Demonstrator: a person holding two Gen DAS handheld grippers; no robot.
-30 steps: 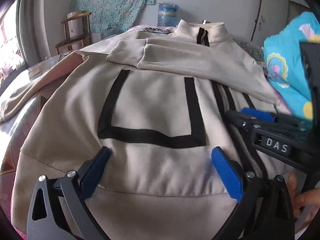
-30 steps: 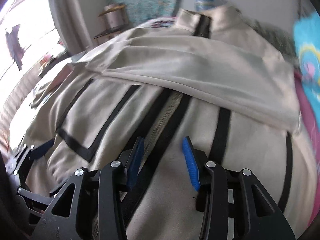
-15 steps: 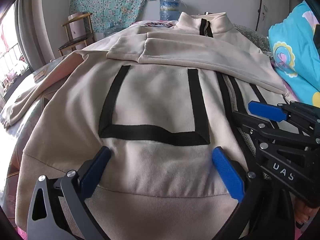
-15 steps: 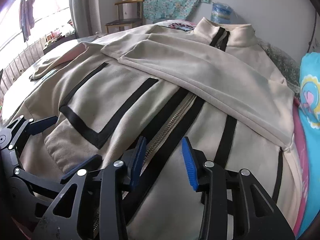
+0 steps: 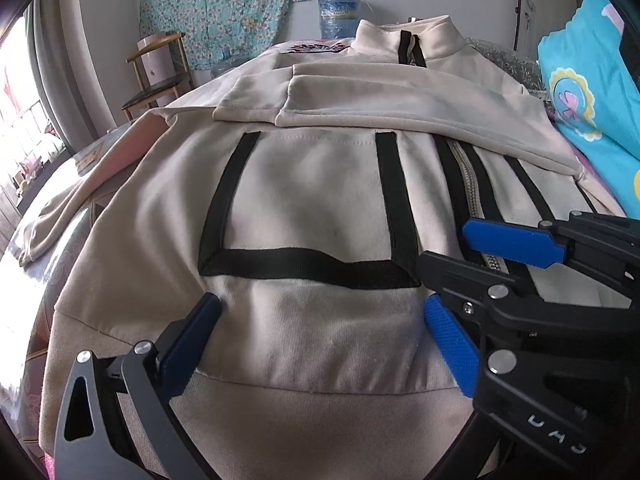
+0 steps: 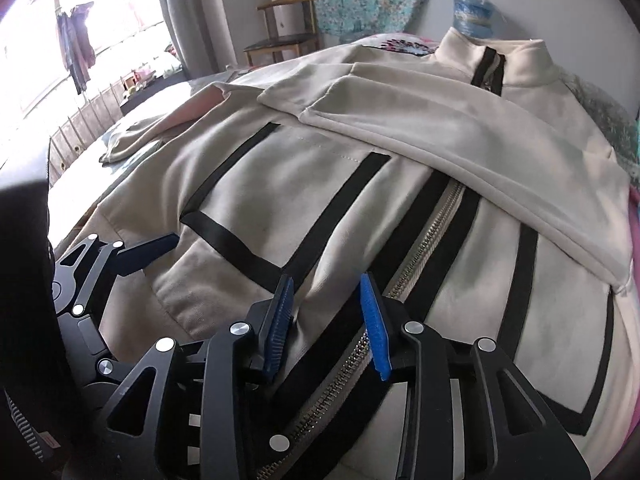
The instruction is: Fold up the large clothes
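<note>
A cream zip jacket with black stripe trim lies front up on the bed, collar at the far end. It also fills the right wrist view. Its right sleeve is folded across the chest. My left gripper is open wide, its tips resting on the cloth just above the hem band. My right gripper is open with a narrower gap, its tips on the cloth just left of the zipper. It also shows at the right of the left wrist view.
A turquoise cartoon pillow lies at the bed's right side. A wooden chair and a water jug stand by the far wall. A window is at the left. The other sleeve trails off left.
Both grippers have come down closer to the jacket's lower front. The right gripper has moved left, next to the left one. Neither has closed.
</note>
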